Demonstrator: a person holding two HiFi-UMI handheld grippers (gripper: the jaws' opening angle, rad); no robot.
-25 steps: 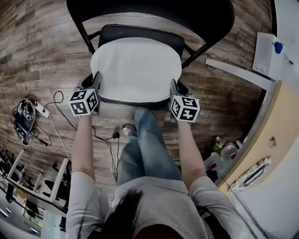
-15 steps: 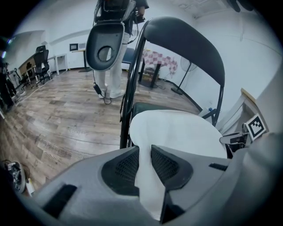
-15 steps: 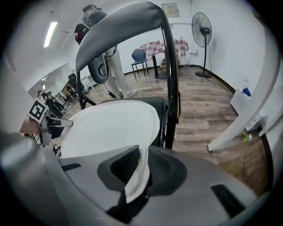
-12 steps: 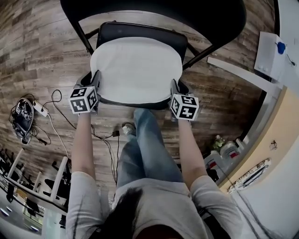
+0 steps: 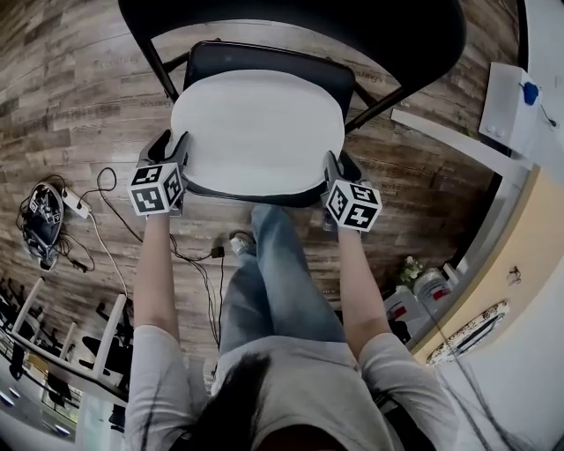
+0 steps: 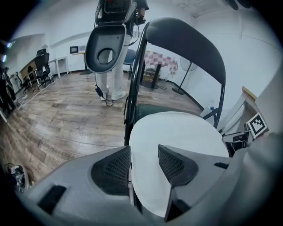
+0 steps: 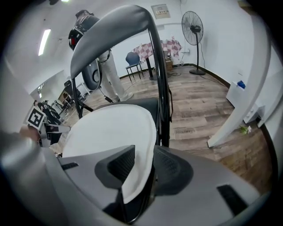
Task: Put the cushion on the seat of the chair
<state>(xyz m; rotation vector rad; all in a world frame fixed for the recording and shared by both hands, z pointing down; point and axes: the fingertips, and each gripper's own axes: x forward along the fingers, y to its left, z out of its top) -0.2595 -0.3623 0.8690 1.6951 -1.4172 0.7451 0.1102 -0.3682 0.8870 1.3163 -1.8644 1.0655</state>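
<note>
Now, left fingers [image 6: 110,170] just opened astride cushion [image 5: 256,132] on seat [image 5: 264,58], right fingers [image 7: 171,170] pinching it.

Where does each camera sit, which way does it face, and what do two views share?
Head view: on the person's head, looking steeply down at the white round cushion on the black folding chair; forearms, legs, left hand-held gripper, right hand-held gripper show.
Left gripper view: on the left hand-held gripper, facing the chair; its jaws, just opened, straddle the cushion's edge.
Right gripper view: on the right hand-held gripper, facing the chair; jaws pinch the cushion's edge.
Shared: both gripper views show cushion and chair backrest.
</note>
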